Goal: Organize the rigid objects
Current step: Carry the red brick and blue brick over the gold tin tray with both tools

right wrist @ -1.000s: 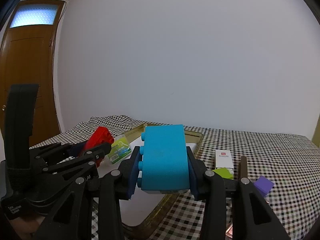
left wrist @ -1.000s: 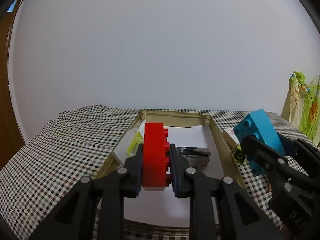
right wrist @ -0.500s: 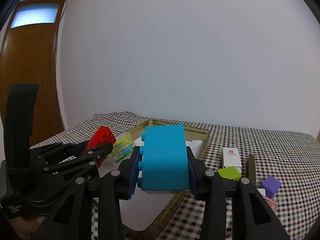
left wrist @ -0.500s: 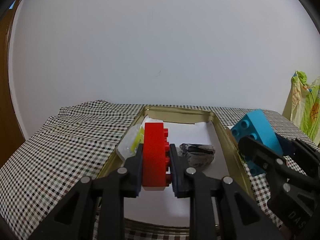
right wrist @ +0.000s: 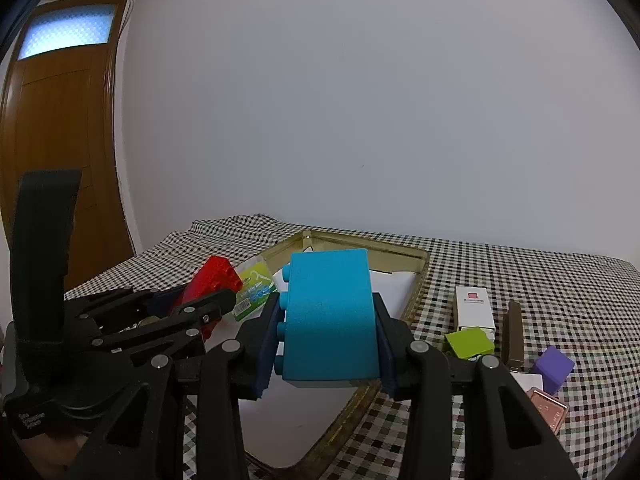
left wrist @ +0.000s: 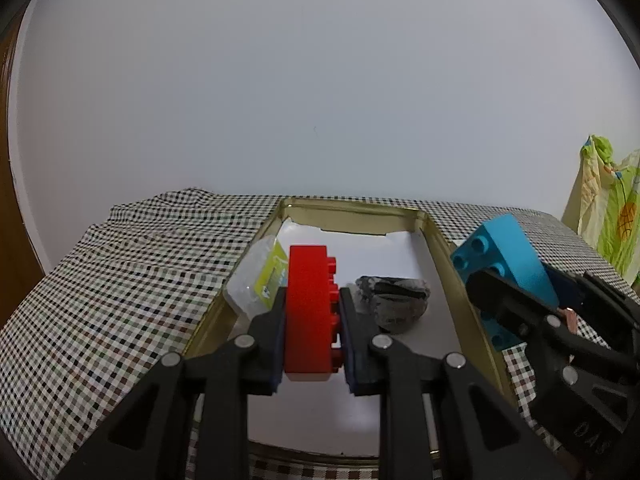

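My left gripper (left wrist: 312,320) is shut on a red toy brick (left wrist: 308,312), held on edge above the gold tray (left wrist: 352,216) lined with white paper. At the right of that view the blue toy brick (left wrist: 508,256) hangs over the tray's right rim. In the right wrist view my right gripper (right wrist: 328,328) is shut on that blue brick (right wrist: 328,312), studs to the left, above the tray's near right corner (right wrist: 416,276). The left gripper (right wrist: 200,312) with the red brick (right wrist: 212,280) shows at the left there.
In the tray lie a clear packet with a yellow-green label (left wrist: 260,280) and a grey crumpled lump (left wrist: 396,304). On the checked cloth (right wrist: 520,272) right of the tray sit a white box (right wrist: 474,308), a green block (right wrist: 468,342), a brown bar (right wrist: 512,332), a purple cube (right wrist: 552,366) and a copper-coloured block (right wrist: 548,406).
Both grippers have tipped a little further down, so the tray and cloth sit higher in the views. The blue brick has shifted left over the tray's right rim. Both grips are unchanged.
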The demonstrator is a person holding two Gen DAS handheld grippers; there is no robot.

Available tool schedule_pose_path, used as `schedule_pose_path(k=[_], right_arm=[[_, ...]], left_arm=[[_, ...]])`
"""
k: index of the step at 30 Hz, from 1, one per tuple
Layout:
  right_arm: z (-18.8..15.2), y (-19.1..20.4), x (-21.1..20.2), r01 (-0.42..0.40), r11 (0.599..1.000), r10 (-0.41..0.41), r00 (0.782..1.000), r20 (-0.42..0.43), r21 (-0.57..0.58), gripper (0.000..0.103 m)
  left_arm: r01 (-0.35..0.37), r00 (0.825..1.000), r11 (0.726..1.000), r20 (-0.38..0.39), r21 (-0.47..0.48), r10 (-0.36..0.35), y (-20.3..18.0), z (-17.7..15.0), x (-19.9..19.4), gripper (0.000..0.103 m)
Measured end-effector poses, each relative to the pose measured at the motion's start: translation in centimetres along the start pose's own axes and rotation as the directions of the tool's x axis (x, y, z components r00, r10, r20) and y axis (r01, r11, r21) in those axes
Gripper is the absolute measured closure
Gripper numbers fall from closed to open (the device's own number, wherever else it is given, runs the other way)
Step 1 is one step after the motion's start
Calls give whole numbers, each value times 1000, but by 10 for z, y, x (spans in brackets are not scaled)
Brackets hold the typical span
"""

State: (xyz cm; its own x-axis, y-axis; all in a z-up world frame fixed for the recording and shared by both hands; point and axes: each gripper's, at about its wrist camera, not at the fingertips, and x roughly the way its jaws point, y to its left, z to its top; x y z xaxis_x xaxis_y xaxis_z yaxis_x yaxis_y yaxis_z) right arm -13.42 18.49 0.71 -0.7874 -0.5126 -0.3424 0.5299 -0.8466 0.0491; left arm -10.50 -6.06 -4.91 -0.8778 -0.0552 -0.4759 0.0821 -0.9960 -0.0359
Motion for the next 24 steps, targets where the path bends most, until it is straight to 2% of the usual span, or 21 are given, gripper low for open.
schedule_pose_path(k=[12,20,24], right_arm=[[11,8,21,-35,999,36,999,-40,19,58],[4,13,42,-68,995,76,991,-114,73,58],[2,18,48,-70,996,78,986,-151,57,58]], left_arm=[[24,995,999,-94,30,-22,0,1,19,82],[44,985,995,-173,94,-27,-3,1,34,82],[88,973,991,-223,105,-63,-2,5,42,82]])
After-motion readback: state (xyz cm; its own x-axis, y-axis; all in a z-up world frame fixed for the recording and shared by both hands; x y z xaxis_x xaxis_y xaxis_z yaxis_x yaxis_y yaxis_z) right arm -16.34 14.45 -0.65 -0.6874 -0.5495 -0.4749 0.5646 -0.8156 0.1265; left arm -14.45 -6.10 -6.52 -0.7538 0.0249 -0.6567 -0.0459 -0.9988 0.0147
